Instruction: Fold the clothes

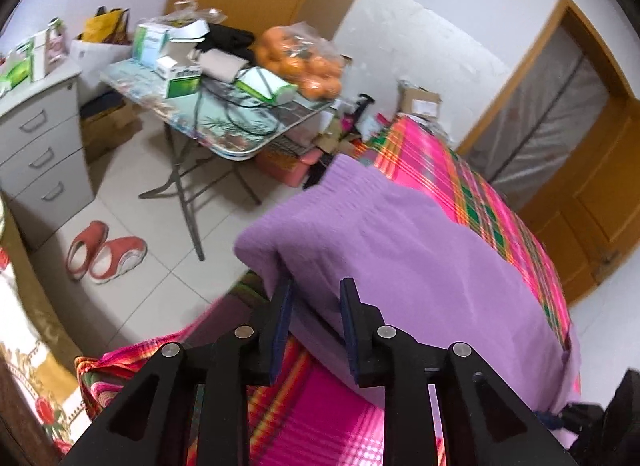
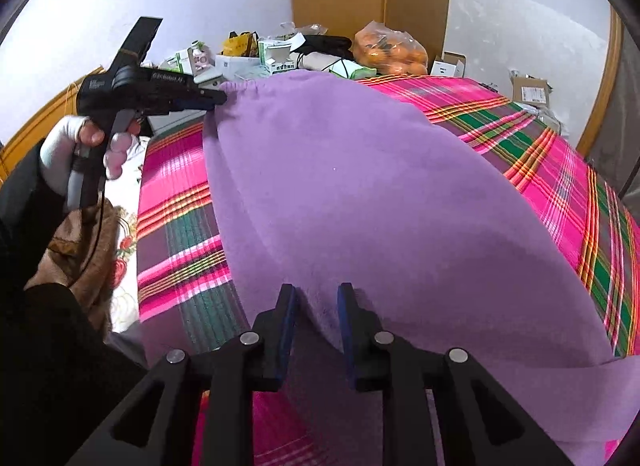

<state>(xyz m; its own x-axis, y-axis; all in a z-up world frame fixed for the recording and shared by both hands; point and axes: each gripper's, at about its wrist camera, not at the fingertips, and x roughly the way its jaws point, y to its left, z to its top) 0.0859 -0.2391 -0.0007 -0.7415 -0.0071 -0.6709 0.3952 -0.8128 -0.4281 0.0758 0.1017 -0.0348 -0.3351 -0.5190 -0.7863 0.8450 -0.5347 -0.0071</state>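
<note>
Soft lilac fleece garment lifted in a taut, smooth sheet above the pink, green and yellow plaid bedcover; gathered hem at its far corner. Left gripper, held level by a hand on its grip, is closed on that corner. Right gripper is low at the near edge, jaws partly apart with a ridge of fleece pinched between them.
</note>
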